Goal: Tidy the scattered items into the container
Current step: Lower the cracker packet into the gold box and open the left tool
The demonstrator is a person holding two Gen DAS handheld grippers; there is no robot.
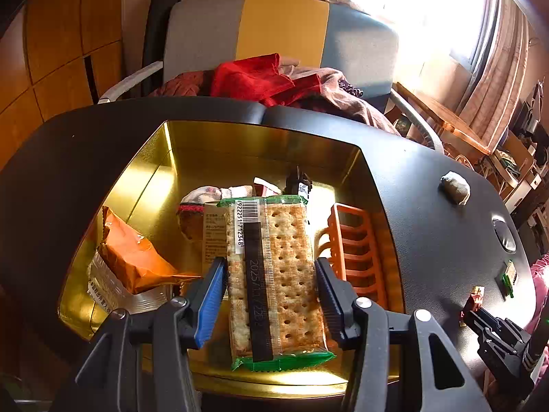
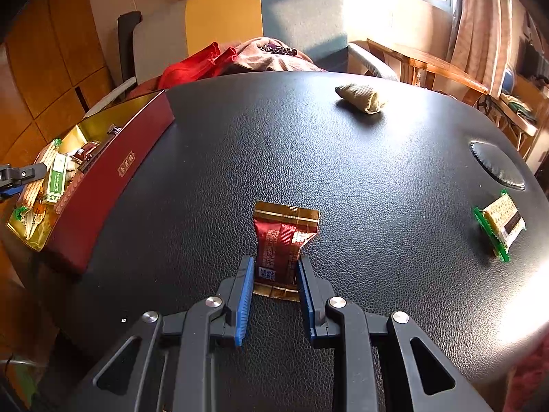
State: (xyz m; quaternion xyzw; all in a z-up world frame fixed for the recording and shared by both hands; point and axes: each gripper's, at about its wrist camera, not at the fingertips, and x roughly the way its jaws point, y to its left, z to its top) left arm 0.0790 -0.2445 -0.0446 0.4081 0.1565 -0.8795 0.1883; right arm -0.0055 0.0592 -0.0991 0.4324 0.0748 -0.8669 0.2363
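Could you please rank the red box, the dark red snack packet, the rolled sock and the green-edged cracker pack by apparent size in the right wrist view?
1. red box
2. dark red snack packet, enlarged by nearness
3. and 4. green-edged cracker pack and rolled sock: alike, unranked.

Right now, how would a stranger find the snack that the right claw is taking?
On the black table, right of the red tin, a small dark red packet with gold ends lies between the right claw fingers. The other loose snack has green edges.

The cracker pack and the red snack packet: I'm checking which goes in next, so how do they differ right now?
The cracker pack is long, clear-wrapped with green ends, and held over the gold tin by the left hand-held gripper. The red snack packet is shorter, foil-wrapped, and on the black table between the right hand-held gripper fingers. Both are sealed snacks.
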